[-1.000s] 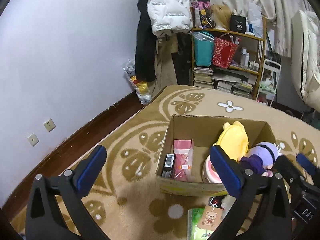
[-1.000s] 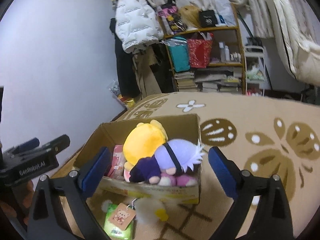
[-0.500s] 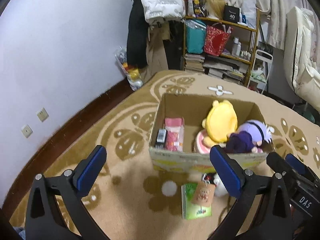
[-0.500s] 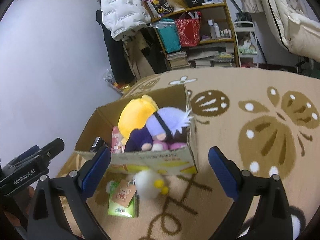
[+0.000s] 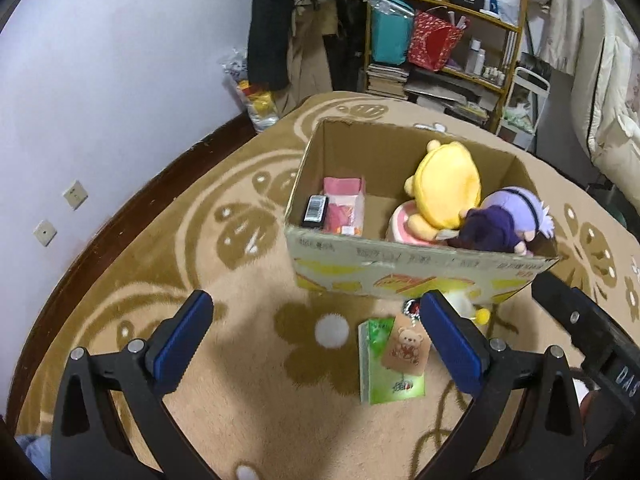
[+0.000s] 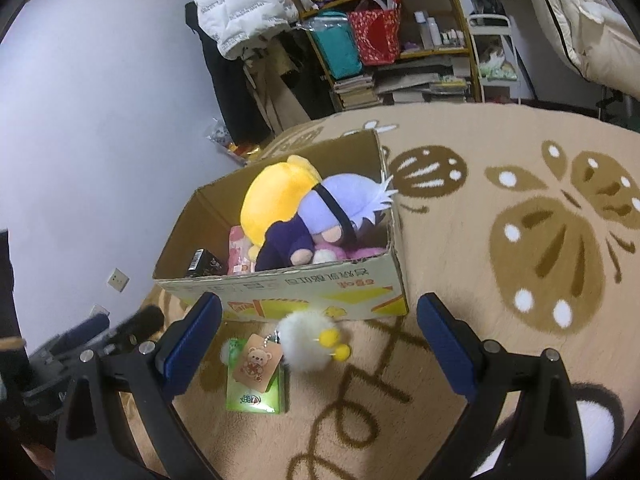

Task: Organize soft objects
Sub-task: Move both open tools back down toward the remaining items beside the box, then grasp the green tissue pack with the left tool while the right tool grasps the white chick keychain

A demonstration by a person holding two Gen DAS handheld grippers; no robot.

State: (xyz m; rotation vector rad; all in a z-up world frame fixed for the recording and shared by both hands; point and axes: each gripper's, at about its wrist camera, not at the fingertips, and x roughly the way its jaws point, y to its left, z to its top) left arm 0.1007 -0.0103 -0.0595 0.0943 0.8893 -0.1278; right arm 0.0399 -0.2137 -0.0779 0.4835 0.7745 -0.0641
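Both views are lit by soft, even indoor light that seems to come from overhead, with a cool violet cast on the wall [image 5: 120,80]. The exposure is moderate, slightly dim. The cardboard box [image 6: 320,292] throws a faint shadow onto the carpet [image 5: 260,380] at its near side, and its interior is darker on the left. No strong glare shows. Fisheye distortion bends the shelf [image 6: 400,40] and the baseboard [image 5: 120,216] into curves, and black vignette fills the corners. In the right wrist view, the left gripper [image 6: 104,332] at the lower left edge is smeared by blur. Fine detail is soft and slightly noisy.
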